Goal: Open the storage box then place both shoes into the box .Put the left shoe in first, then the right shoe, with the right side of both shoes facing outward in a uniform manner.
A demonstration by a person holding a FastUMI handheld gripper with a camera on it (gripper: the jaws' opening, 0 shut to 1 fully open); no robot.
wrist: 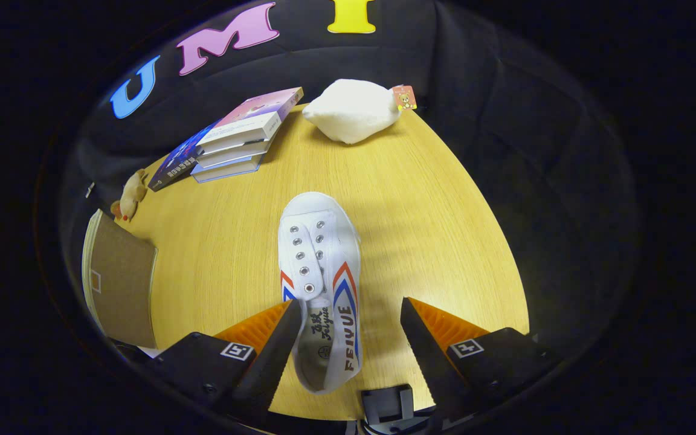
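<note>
While the tool (348,338) hangs wide open over the table (432,205), its fingers grip nothing; one shoe (322,284) lies between them in the lower middle of the frame, heel toward the camera and toe pointing away. The left finger (275,350) sits right at the shoe's heel side, perhaps touching it, and the right finger stands clear with bare wood between.

As a judgement, the task is at an early or middle stage: this shoe is not yet lifted and not yet boxed. A brown, flat-topped thing at the lower left of the frame, the box (119,284), may be the storage box, though I cannot tell whether it is open or shut, nor whether a shoe is already inside. Which shoe of the pair this is I also cannot say for sure.

Counted: one shoe, one brown box, one stack of three books (240,136) at the upper left with a dark book (176,162) leaning beside it, one white cushion (353,110) at the top middle with a small tag, and one small toy (132,194) at the left.
</note>
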